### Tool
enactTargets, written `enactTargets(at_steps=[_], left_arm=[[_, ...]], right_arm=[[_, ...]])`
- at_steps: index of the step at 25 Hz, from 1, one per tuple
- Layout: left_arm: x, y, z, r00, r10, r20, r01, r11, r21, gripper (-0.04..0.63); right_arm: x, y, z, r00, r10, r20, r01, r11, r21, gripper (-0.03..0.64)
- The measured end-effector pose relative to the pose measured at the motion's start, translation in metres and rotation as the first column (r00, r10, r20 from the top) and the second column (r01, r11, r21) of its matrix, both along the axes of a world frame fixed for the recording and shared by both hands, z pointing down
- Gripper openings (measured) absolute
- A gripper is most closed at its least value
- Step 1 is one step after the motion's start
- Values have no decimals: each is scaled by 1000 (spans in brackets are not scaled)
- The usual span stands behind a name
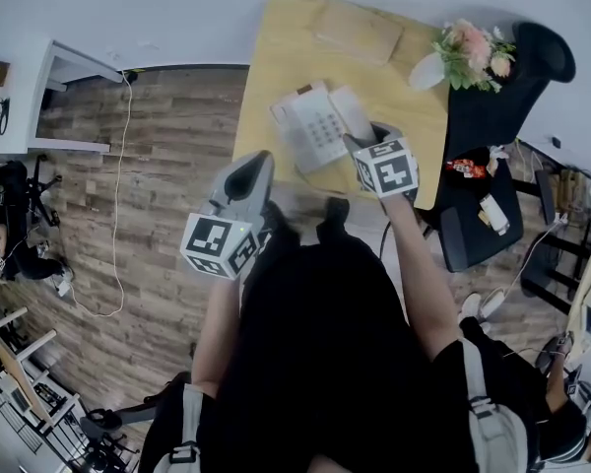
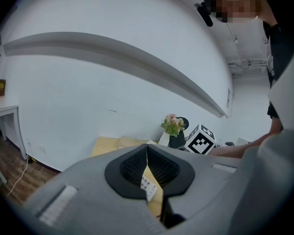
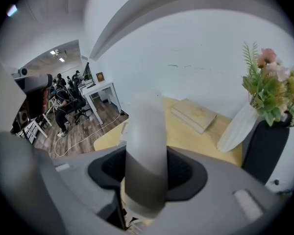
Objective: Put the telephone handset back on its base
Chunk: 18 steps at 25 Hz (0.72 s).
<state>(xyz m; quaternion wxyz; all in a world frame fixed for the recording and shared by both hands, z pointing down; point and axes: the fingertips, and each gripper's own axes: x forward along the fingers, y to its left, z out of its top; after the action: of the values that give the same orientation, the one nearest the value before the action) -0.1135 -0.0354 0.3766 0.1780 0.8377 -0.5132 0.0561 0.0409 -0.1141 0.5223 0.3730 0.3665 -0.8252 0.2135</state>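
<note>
Telephone handset [image 3: 144, 131], pale grey, stands upright between the pads of the right gripper [image 3: 148, 169], which is clamped on it. In the head view it sits at centre frame, over the right side of the base [image 1: 313, 126] (whether the two touch cannot be told). Left gripper [image 2: 147, 153], lower left of centre in the head view, has its fingertips pressed together on nothing. The base lies keypad-up near the lower edge of the wooden table [image 1: 266, 57]. Farther up the frame lies a flat tan book [image 1: 357, 30]. At upper right, a white vase of flowers [image 1: 470, 52] stands beside a black chair [image 1: 497, 97].
</note>
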Motion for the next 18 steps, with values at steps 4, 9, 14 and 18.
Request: enactTargets(at_steps=[4, 9, 14, 18], left_arm=[[-10, -3, -2, 1000, 21, -4, -21, 1000, 5, 12], [-20, -8, -4, 999, 42, -5, -42, 999, 8, 12], [-33, -9, -3, 998, 64, -6, -64, 998, 6, 12], [-45, -11, 0, 997, 74, -4, -74, 997, 0, 12]], right_arm=[[-10, 1, -1, 1000, 13, -8, -13, 1000, 4, 209], [-23, 2, 1, 1000, 26, -10, -26, 1000, 1, 210], [-39, 6, 6, 999, 40, -22, -40, 999, -5, 209], [-51, 8, 14, 998, 49, -26, -49, 999, -18, 210]])
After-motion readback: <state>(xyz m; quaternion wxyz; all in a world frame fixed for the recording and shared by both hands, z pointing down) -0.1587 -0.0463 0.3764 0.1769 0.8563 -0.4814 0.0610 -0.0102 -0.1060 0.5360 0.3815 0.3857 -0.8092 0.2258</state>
